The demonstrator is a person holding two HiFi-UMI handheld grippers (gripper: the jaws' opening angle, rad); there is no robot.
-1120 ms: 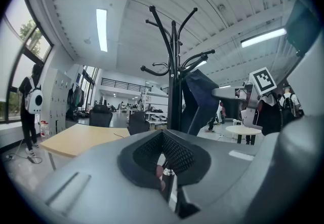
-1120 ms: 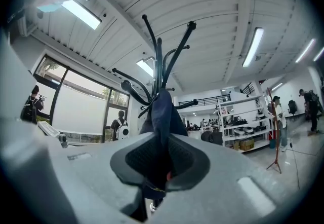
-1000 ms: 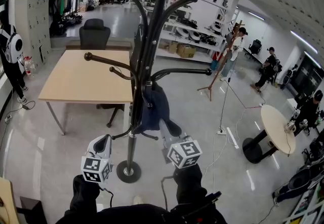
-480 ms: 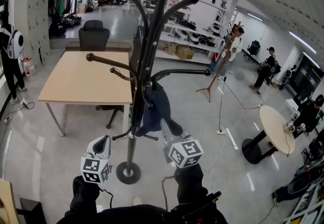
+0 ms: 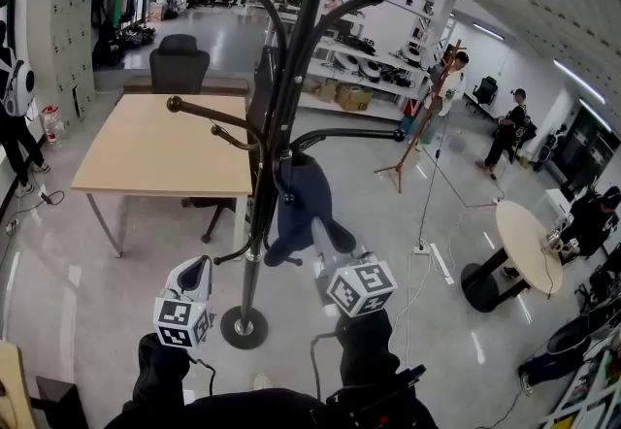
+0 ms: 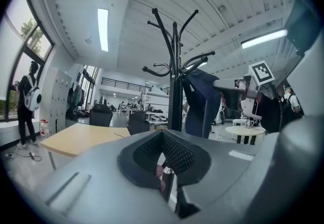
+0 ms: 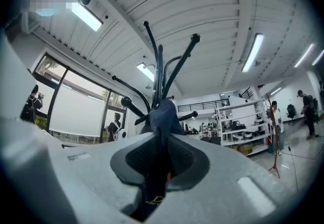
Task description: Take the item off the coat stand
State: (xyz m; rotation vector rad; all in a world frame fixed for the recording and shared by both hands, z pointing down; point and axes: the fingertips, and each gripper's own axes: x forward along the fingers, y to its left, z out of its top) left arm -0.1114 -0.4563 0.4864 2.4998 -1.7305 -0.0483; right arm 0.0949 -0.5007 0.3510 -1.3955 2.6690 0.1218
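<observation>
Clearance mattered: the right gripper (image 5: 323, 241), pinched shut on the dark blue garment (image 5: 301, 196) hanging on the coat stand (image 5: 287, 78), probably needed to lift before pulling near, while the left gripper (image 5: 198, 269) sat closed and empty.

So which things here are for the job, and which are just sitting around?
For the job: coat stand, blue garment hanging on it, right gripper closed on that garment.
Just around: wooden table, black chair, round table, shelves.
</observation>
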